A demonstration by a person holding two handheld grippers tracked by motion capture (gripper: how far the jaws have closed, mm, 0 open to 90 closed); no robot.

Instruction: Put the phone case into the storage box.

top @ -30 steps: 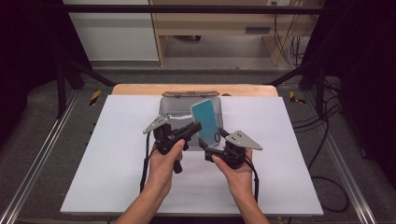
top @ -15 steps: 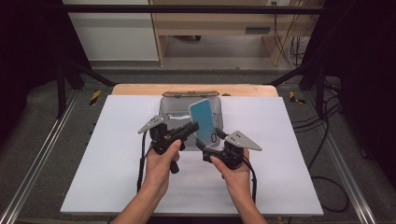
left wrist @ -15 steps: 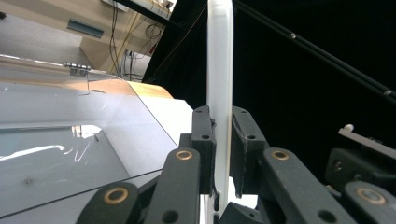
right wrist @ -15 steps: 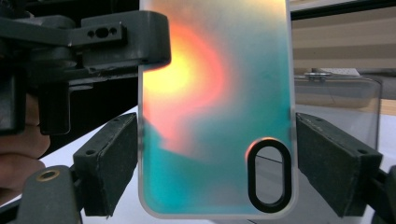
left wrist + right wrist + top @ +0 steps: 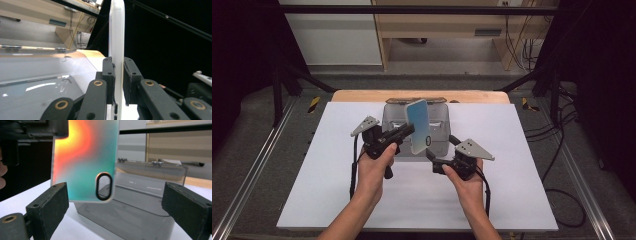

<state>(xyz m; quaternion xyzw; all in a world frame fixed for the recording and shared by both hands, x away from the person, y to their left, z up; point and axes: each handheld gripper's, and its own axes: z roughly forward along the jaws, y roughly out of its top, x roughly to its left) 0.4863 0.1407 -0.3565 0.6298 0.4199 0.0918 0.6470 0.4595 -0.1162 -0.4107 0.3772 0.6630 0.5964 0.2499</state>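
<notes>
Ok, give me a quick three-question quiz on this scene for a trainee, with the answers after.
1. True or false: the left claw is clamped on the edge of the phone case.
2. Which claw stands open? A) left B) right C) both
3. What does the case hang above?

Key
1. True: in the left gripper view both pads press on the thin white edge.
2. B: in the right gripper view its jaws have just been opening, stand wide apart, and touch nothing.
3. The grey box on the white mat; the case is upright, its oval camera hole low.
</notes>
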